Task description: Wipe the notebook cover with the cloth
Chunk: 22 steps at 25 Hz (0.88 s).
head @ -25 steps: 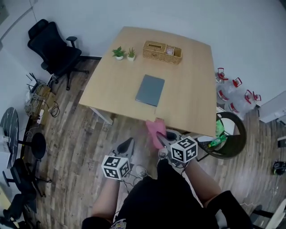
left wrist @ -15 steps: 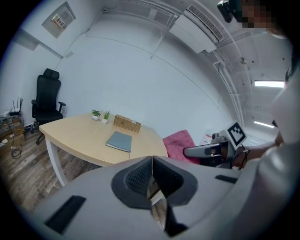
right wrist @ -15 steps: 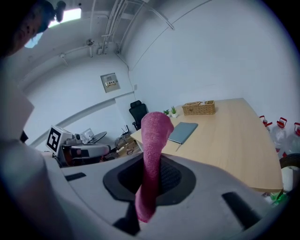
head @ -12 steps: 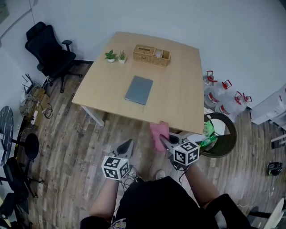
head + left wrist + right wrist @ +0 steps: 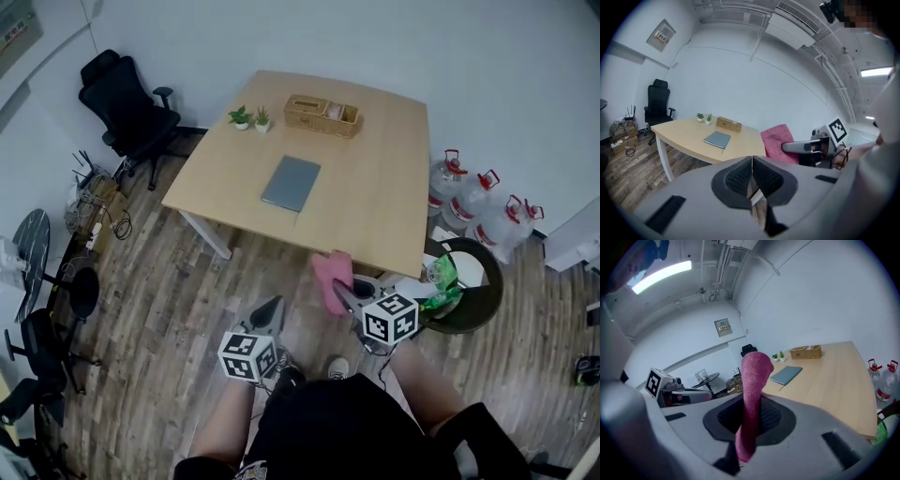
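Note:
A grey-blue notebook (image 5: 291, 183) lies flat near the middle of the light wooden table (image 5: 375, 206); it also shows in the left gripper view (image 5: 717, 139) and the right gripper view (image 5: 786, 374). My right gripper (image 5: 339, 292) hangs over the floor just short of the table's near edge, shut on a pink cloth (image 5: 332, 278) that stands up between its jaws (image 5: 752, 399). My left gripper (image 5: 272, 312) is further back over the floor, shut and empty (image 5: 752, 176). Both are well short of the notebook.
A wicker basket (image 5: 322, 114) and two small potted plants (image 5: 249, 118) stand at the table's far edge. A black office chair (image 5: 127, 108) is at the far left. Water jugs (image 5: 483, 211) and a round bin (image 5: 464, 281) sit right of the table. Cables lie at left.
The view has shifted a little, the table sliding slightly in the frame. Both grippers keep their place in front of me, the cloth still held in the right one.

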Tool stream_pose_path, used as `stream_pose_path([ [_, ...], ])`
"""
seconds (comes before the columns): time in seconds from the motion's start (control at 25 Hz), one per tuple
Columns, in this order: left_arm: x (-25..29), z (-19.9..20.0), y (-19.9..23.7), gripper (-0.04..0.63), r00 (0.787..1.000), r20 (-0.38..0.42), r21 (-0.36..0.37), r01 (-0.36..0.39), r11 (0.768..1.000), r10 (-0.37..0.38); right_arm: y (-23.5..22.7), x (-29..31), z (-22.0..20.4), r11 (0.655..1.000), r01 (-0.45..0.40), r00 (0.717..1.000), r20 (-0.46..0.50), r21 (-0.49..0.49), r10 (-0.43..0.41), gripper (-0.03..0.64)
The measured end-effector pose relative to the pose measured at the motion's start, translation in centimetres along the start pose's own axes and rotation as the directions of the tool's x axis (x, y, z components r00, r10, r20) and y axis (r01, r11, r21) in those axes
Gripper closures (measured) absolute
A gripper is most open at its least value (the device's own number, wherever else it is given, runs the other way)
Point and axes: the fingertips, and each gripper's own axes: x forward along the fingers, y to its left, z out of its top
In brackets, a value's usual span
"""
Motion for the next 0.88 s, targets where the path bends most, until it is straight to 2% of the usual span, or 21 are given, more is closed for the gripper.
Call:
stream_pose_path([
  [0.36, -0.3, -0.6, -3.7, 0.589, 0.999, 0.006, 0.029, -0.032, 0.999, 0.032, -0.4, -2.7, -0.4, 0.999, -0.052, 0.998, 0.025, -0.006, 0.053, 0.56],
  [0.88, 0.5, -0.3, -4.7, 0.589, 0.998, 0.014, 0.047, -0.061, 0.997, 0.061, -1.6, -3.4, -0.4, 0.997, -0.083, 0.996, 0.036, 0.005, 0.083, 0.56],
])
